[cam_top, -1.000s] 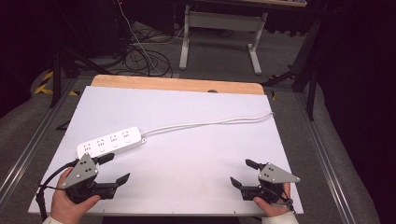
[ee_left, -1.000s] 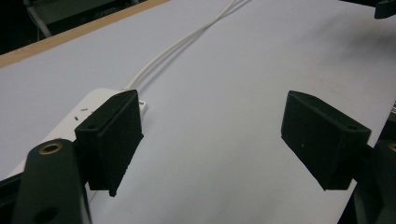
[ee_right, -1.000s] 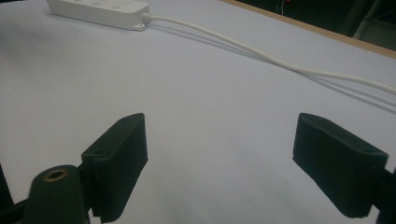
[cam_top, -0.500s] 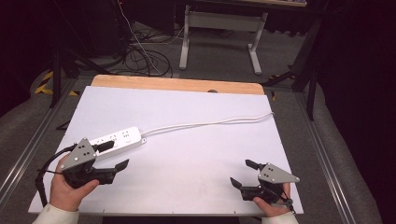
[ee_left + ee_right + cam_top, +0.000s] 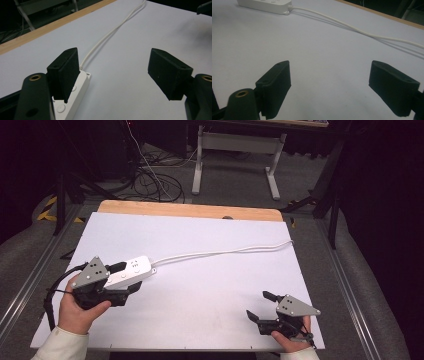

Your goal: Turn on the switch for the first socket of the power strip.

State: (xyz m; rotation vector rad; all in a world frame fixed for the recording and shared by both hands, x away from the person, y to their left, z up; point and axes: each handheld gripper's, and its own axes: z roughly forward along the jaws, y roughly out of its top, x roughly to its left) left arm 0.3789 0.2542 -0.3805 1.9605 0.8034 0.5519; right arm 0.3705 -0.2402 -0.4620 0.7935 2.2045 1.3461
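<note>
A white power strip point(image 5: 134, 269) lies at the left of the white table top point(image 5: 215, 235), and its white cable point(image 5: 225, 252) runs right toward the far right edge. My left gripper point(image 5: 127, 279) is open at the strip's cable end, apparently straddling it. In the left gripper view the left fingertip point(image 5: 65, 72) hangs over the strip point(image 5: 77, 92) while the other stands off over bare table; the cable point(image 5: 110, 32) leads away ahead. My right gripper point(image 5: 260, 306) is open near the front right edge, nothing between its jaws. In its view the strip point(image 5: 265, 3) and cable point(image 5: 352, 26) lie far ahead.
A wooden strip point(image 5: 190, 211) borders the table's far edge. Beyond it are a floor with black cables point(image 5: 150, 180) and a grey desk frame point(image 5: 235, 150). Metal rails point(image 5: 30, 280) run along both sides of the table.
My left gripper has moved away from the person to the power strip, and one jaw now sits over the strip's cable end. The right gripper has stayed put.
</note>
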